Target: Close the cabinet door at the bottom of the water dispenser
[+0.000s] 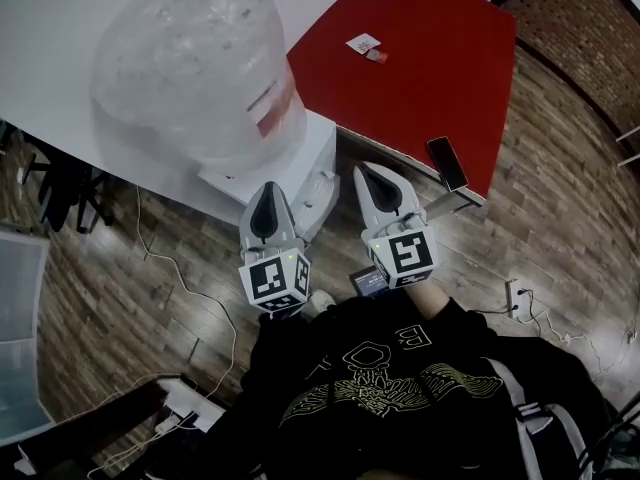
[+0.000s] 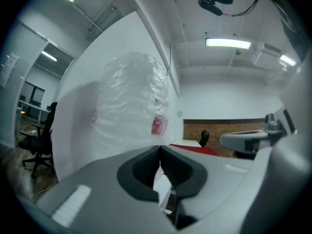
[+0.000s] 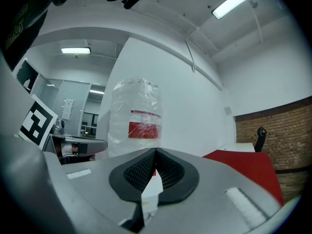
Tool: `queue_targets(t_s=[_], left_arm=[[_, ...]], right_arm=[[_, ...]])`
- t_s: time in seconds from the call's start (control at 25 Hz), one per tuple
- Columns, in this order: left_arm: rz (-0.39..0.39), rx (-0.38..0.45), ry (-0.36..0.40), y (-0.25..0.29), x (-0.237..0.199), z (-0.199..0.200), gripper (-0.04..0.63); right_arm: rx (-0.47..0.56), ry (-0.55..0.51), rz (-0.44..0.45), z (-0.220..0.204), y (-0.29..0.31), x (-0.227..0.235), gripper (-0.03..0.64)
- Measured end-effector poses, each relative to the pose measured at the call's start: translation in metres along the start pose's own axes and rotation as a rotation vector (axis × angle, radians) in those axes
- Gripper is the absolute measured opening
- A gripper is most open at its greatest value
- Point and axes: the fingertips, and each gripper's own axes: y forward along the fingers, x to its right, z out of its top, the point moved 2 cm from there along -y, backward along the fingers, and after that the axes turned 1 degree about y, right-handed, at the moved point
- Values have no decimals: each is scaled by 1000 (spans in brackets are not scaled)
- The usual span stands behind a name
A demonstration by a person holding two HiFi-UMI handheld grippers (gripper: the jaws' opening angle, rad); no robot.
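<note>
The person's black sweater (image 1: 380,388) is filling the nearest ground, on the near side of the dispenser (image 1: 318,153). The left tool (image 1: 268,190) and the right tool (image 1: 366,172) are pointing level at the dispenser, side by side and a little apart. The left tool is hanging just before the dispenser's front and the right tool just past its right edge. Both tools are pressing their pads together at the tips, narrow, with nothing gripped between them.

A grey cable (image 1: 190,290) is trailing over the wooden floor (image 1: 120,288) to the dispenser's left. A socket (image 1: 516,295) is lying on the floor to its right.

The white dispenser is standing against the white wall (image 1: 60,38). The tools and the dispenser's own top are covering its lower front, so the cabinet door cannot be made out. A bottle (image 1: 190,63) wrapped in clear plastic, with a red label, is sitting on top of the dispenser.

A red desk (image 1: 420,68) is standing to the dispenser's right, just beside it. A phone (image 1: 447,163) is lying at the desk's near edge. A black chair (image 1: 60,188) is standing further off to the dispenser's left.
</note>
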Motion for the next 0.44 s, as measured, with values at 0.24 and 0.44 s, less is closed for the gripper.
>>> queue_targets(t_s=[0.24, 0.44], left_arm=[[-19, 5, 63, 1, 12, 0, 7], [-37, 5, 61, 2, 19, 2, 8]], right_arm=[[-6, -8, -2, -1, 2, 1, -5], [-8, -5, 3, -2, 0, 0, -5]])
